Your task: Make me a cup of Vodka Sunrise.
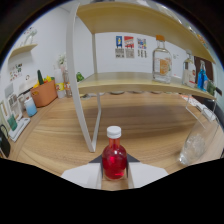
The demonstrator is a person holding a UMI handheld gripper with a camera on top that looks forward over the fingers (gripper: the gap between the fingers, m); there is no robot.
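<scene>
Where the two fingers of the gripper (pixel 114 172) come together at the foot of the view, a small round bottle of red liquid (pixel 114 159) with a white cap (pixel 114 132) is seen clamped between them, both pads pressed against its belly, so the gripper is judged to be clenched on it and the bottle carried upright above the wooden worktop (pixel 145 120). Just ahead and to one side of the fingers a clear glass (pixel 192 148), apparently filled with ice, is set on the worktop; beyond it a white-framed shelf (pixel 145 82) is raised, on which a large clear bottle with an orange label (pixel 162 61) is stood, with further bottles, one of them blue (pixel 201 77), placed beside it. Farther off, an orange pot (pixel 44 93) and assorted small items are gathered against the wall. From here, a slip may be feared: the bottle is round and smooth, and tilting it towards the glass could let it turn in the grip; with the cap on, nothing can be poured. The shelf's upright post could also be struck. The bottle's base is masked by the fingers, its label cannot be read, and the far bottles are cut off by the view's rim.
</scene>
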